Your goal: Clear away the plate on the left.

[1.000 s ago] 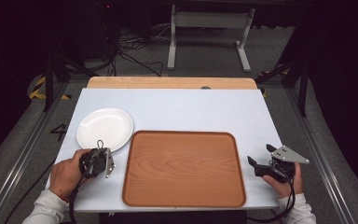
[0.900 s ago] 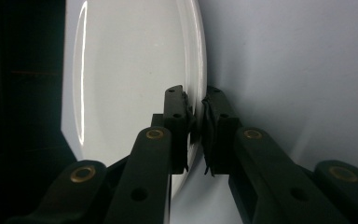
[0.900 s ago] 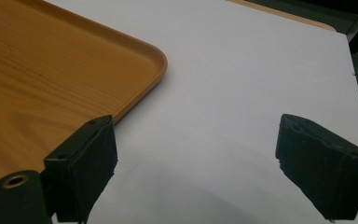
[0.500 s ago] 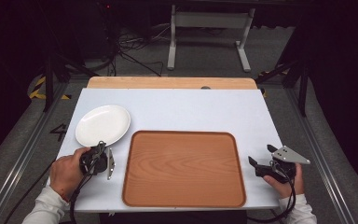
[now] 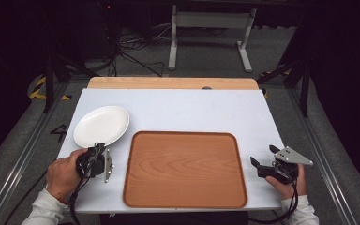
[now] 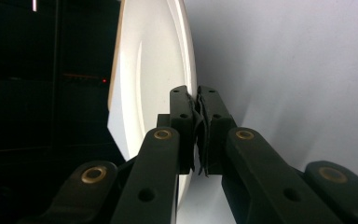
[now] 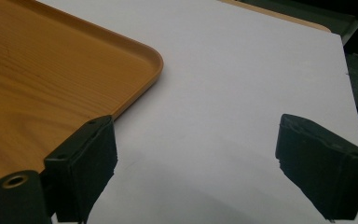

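Wooden tray (image 5: 184, 169) at worktop (image 5: 192, 110) centre-front, long axis left-right. White plate (image 5: 101, 125) at its far-left corner. Left tongs (image 5: 99, 151) pressed closed, empty, just beside plate's near rim. Right tongs (image 5: 262, 156) gaping wide, empty, right of tray.

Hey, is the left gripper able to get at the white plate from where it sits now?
Probably yes. The left gripper sits just short of the white plate near its closest rim, with only bare table between. Its jaws are shut, though, and would need to open first.
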Tool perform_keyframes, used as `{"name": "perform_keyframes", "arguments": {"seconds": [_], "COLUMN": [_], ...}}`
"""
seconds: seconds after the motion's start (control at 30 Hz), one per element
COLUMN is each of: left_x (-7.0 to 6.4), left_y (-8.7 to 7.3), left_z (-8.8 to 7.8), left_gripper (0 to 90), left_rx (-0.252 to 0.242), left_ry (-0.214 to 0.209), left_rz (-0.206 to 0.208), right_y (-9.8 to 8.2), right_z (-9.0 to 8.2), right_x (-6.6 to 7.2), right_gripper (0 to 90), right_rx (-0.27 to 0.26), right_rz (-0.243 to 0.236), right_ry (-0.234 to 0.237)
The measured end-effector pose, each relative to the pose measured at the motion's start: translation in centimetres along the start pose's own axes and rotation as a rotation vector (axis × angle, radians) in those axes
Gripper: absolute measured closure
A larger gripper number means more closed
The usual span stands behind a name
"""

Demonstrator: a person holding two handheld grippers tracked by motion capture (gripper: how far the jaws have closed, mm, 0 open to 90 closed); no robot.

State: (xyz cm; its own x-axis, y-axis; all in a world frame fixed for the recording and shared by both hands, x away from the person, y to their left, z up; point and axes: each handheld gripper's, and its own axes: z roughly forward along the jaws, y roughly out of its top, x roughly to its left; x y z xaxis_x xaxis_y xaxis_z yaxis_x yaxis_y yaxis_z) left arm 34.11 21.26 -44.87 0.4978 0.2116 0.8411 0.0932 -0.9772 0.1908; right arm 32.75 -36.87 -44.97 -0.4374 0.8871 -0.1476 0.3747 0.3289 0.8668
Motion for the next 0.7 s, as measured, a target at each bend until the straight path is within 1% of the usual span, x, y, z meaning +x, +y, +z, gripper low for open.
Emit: {"name": "perform_keyframes", "arguments": {"seconds": [0.1,0.13,0.2,0.27,0.37,0.4,0.43,0.5,0.7], "left_x": [0.3,0.3,0.5,0.7,0.9,1.0,1.0,1.1,1.2], "left_y": [0.1,0.2,0.4,0.5,0.9,1.0,1.1,1.4,2.1], "left_z": [-0.4,-0.6,-0.9,-1.2,-1.7,-1.9,-2.0,-2.3,-3.0], "left_gripper": [86.1,86.2,86.2,86.1,86.2,86.2,86.3,86.3,86.8], "left_rx": [-0.01,-0.013,-0.019,-0.029,-0.045,-0.056,-0.058,-0.069,-0.081], "left_ry": [0.008,0.019,0.025,0.032,0.04,0.043,0.04,0.047,0.051], "left_rz": [-0.009,-0.008,-0.002,-0.015,-0.02,-0.016,-0.018,-0.009,0.012], "right_y": [0.0,0.0,0.0,0.0,0.0,0.0,0.0,0.0,0.0], "right_z": [0.0,0.0,0.0,0.0,0.0,0.0,0.0,-0.1,0.0], "right_x": [0.0,0.0,0.0,0.0,0.0,0.0,0.0,0.0,-0.1], "right_gripper": [13.2,13.2,13.1,13.1,13.2,13.2,13.1,13.2,13.2], "right_rx": [0.0,0.0,0.0,-0.001,-0.002,-0.002,-0.002,-0.001,-0.002], "right_rz": [0.0,0.0,0.003,0.005,0.007,0.008,0.009,0.006,0.01], "right_ry": [0.0,0.0,-0.002,-0.002,-0.004,-0.004,-0.004,-0.004,-0.003]}}
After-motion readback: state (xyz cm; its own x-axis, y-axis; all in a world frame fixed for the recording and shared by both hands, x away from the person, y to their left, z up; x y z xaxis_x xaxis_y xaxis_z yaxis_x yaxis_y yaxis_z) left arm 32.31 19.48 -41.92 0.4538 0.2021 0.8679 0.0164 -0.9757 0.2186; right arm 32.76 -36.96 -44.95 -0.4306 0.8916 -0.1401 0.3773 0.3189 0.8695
